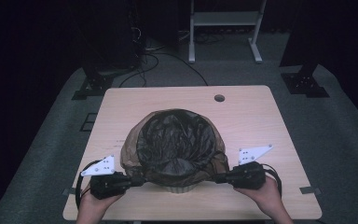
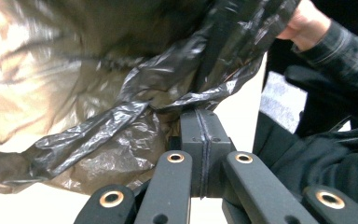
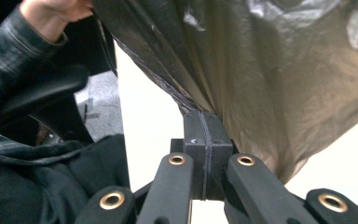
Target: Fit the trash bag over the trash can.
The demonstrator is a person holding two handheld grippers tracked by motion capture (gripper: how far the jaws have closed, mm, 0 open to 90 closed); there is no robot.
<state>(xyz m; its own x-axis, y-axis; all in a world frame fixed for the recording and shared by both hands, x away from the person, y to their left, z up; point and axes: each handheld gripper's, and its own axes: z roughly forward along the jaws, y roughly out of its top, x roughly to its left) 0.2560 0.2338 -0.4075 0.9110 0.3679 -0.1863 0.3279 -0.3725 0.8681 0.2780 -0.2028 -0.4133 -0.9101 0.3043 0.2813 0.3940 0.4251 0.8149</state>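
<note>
On the left, your left hand (image 1: pixel 91 203) holds the left gripper (image 1: pixel 137 179) low over the near edge of the table (image 1: pixel 261 116). Its jaws are clenched on the left side of a dark bag (image 1: pixel 176 142); in the left gripper view the jaws meet flat, with a fold of crumpled black film (image 2: pixel 135 116) pinched at their tip.

In the middle, the bag is spread open over a pale bin (image 1: pixel 182 188), whose ribbed wall peeks out below it at the table's near centre. The bag's mouth faces up, wide and round.

On the right, your right hand (image 1: pixel 265 196) holds the right gripper (image 1: pixel 220 177), its jaws clamped on the bag's right side. In the right gripper view the film (image 3: pixel 270 93) rises taut from the closed jaws.
</note>
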